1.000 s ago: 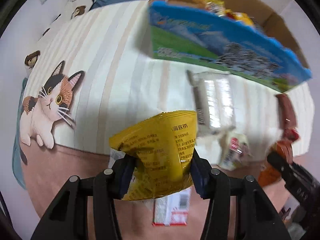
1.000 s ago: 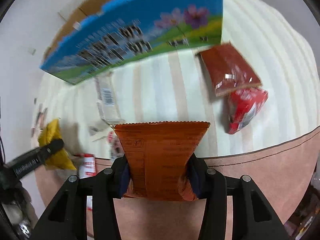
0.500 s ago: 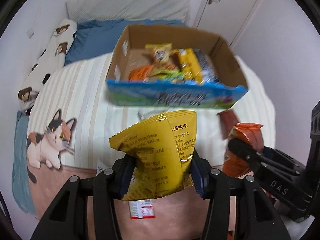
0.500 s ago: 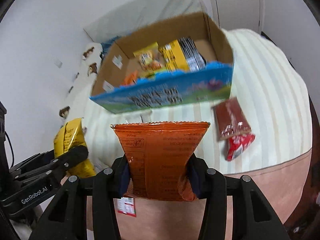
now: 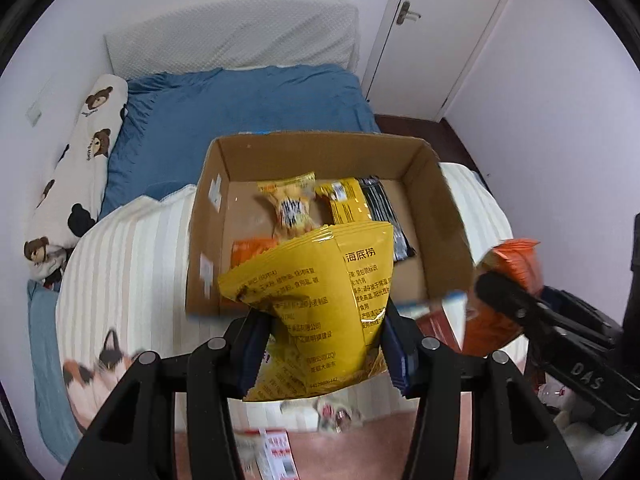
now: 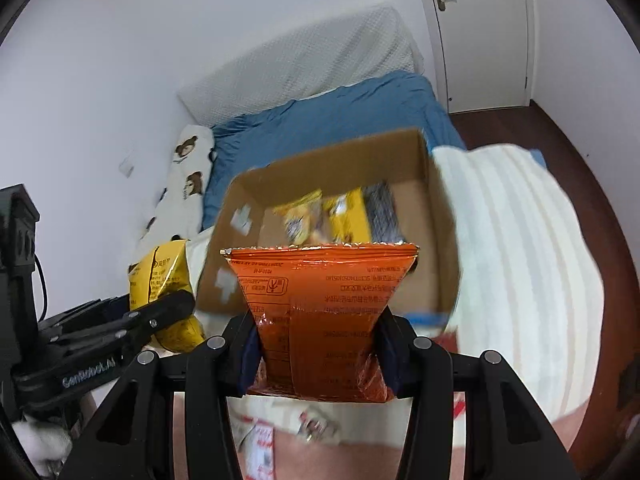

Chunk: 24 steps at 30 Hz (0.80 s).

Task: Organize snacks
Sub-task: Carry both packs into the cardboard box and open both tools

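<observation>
My left gripper [image 5: 320,344] is shut on a yellow snack bag [image 5: 320,300] and holds it above the near wall of an open cardboard box [image 5: 208,240]. My right gripper [image 6: 318,354] is shut on an orange snack bag [image 6: 320,312], raised in front of the same box [image 6: 440,248]. The box holds several snack packs: yellow ones [image 5: 344,200], a black one [image 5: 384,208] and an orange one [image 5: 252,248]. The orange bag [image 5: 516,264] also shows at the right of the left wrist view, and the yellow bag [image 6: 162,276] at the left of the right wrist view.
The box stands on a striped cream blanket [image 6: 520,260] with a cat picture [image 5: 96,376] on a bed. Small loose snack packets [image 5: 276,452] lie below the grippers on the pink part. A blue sheet [image 5: 240,112], a bear-print pillow [image 5: 80,160] and a door [image 5: 440,20] lie beyond.
Both grippers have risen and tilted up with their bags. The view now looks down into the open box from above, where a second ago it faced the box's blue side wall.
</observation>
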{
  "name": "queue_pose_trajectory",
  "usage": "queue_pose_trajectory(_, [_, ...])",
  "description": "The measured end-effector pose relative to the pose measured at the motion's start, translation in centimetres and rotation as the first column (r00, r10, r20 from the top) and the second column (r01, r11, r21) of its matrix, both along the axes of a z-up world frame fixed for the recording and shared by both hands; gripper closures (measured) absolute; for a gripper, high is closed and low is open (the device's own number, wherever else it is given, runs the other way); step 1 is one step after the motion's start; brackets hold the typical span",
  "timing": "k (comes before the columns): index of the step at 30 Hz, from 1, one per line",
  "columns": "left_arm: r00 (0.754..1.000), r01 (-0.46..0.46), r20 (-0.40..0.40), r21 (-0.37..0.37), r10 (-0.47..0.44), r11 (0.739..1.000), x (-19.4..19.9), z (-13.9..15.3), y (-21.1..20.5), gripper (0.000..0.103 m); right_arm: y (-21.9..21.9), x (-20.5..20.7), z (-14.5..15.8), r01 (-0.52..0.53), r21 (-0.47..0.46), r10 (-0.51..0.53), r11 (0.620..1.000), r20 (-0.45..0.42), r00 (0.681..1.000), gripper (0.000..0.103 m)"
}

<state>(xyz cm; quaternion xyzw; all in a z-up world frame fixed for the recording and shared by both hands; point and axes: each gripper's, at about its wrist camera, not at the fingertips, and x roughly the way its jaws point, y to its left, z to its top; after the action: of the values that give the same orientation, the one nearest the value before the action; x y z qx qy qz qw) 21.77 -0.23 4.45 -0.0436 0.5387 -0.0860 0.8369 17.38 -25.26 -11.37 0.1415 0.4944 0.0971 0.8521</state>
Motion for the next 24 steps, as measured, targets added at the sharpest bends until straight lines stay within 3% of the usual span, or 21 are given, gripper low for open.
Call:
queue_pose_trajectory(4, [0.997,0.000,-0.073,0.046,0.003,0.999,6.0,-2.2,0.2,0.055,-1.0,5.3,-1.9,0.013,-0.037,-0.016,0.999,-0.068,0.998,0.052])
queue_pose_trajectory(10, [0.975,-0.020,-0.218,0.064,0.034,0.998,13.3,-7.6,1.8,0.055,-1.3,10.4,-7.0,0.012,-0.050,-0.022,0.999,-0.200,0.980,0.052])
queue_pose_trajectory(20, [0.953,-0.038,-0.296,0.112,0.070,0.993,18.5,-12.7,3.4,0.054,-1.2,12.9,-13.2,-0.022,-0.039,0.006,0.999,-0.357,0.934,0.050])
queue_pose_trajectory(21, [0.949,-0.044,-0.306,0.116,0.078,0.992,18.9,-13.2,3.6,0.053,-1.2,13.0,-13.7,-0.020,-0.042,0.002,0.999,-0.377,0.926,0.040])
queue_pose_trajectory(22, [0.943,-0.049,-0.323,0.108,0.082,0.993,19.1,-13.6,3.8,0.053,-1.2,13.1,-14.0,-0.018,-0.049,-0.003,0.999,-0.386,0.922,0.020])
queue_pose_trajectory(24, [0.931,-0.051,-0.355,0.096,0.082,0.994,19.7,-14.6,4.2,0.042,-1.0,13.4,-14.3,-0.024,-0.065,-0.003,0.998,-0.391,0.920,0.004])
